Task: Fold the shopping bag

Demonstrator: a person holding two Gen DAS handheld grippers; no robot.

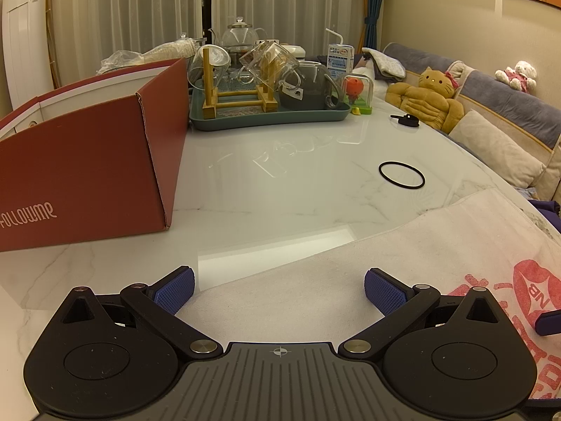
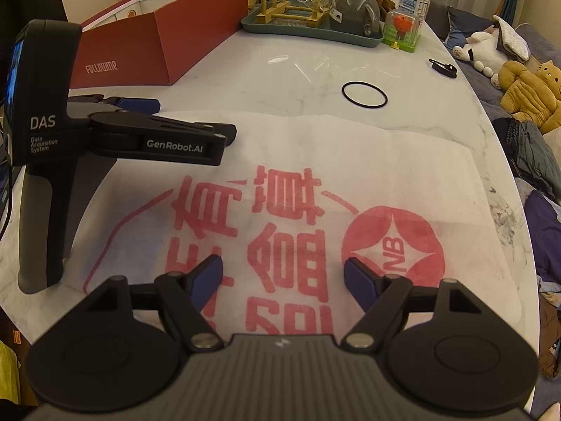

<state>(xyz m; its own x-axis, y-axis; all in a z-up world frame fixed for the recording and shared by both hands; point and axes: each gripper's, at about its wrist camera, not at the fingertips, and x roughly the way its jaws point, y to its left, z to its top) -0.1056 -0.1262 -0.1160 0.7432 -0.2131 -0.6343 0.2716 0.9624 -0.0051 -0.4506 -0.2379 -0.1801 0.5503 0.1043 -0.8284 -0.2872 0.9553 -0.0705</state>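
Observation:
The shopping bag (image 1: pixel 438 245) (image 2: pixel 385 161) is white fabric with red printed characters and a round red logo. It lies flat on the white marble table (image 1: pixel 280 182) (image 2: pixel 280 80). My left gripper (image 1: pixel 278 291) (image 2: pixel 191 117) stands open at the bag's far left edge, nothing between its blue pads. My right gripper (image 2: pixel 284 275) is open too, low over the printed middle of the bag, nothing between its fingers. One of its blue fingers (image 1: pixel 547 322) shows at the right edge of the left wrist view.
A red cardboard box (image 1: pixel 87 161) (image 2: pixel 168 42) stands at the left. Behind it is a green tray (image 1: pixel 270 115) (image 2: pixel 308 29) with glasses on a wooden rack. A black ring (image 1: pixel 401 174) (image 2: pixel 364 94) lies beyond the bag. The table's rounded edge and a sofa (image 1: pixel 508 105) are at the right.

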